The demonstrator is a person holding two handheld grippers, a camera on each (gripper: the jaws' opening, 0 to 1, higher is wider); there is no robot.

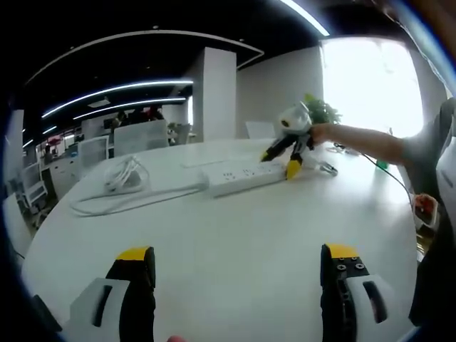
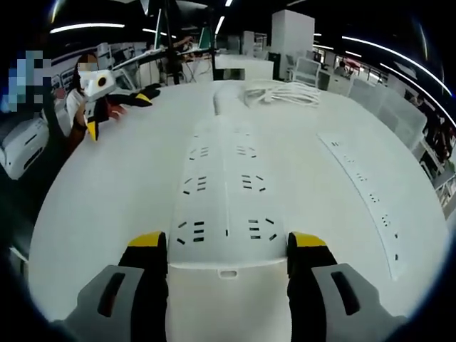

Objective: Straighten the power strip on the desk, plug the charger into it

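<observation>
A white power strip [image 1: 242, 177] lies on the white desk [image 1: 235, 235], its cable [image 1: 135, 201] trailing left. The white charger [image 1: 122, 177] with its coiled cord rests left of the strip. My right gripper [image 1: 283, 161] is at the strip's right end. In the right gripper view the power strip [image 2: 224, 185] runs away from me and my right gripper [image 2: 228, 241] has its jaws pressed against both sides of the near end. The charger [image 2: 281, 91] lies beyond the far end. My left gripper [image 1: 238, 255] stands open over bare desk; in the right gripper view that left gripper [image 2: 120, 111] hovers far left.
A long flat row of sockets [image 2: 363, 189] is set into the desk right of the strip. A person's arm [image 1: 363, 142] reaches in from the right, with a potted plant [image 1: 322, 110] behind it. Office chairs [image 1: 139, 137] stand past the desk's far edge.
</observation>
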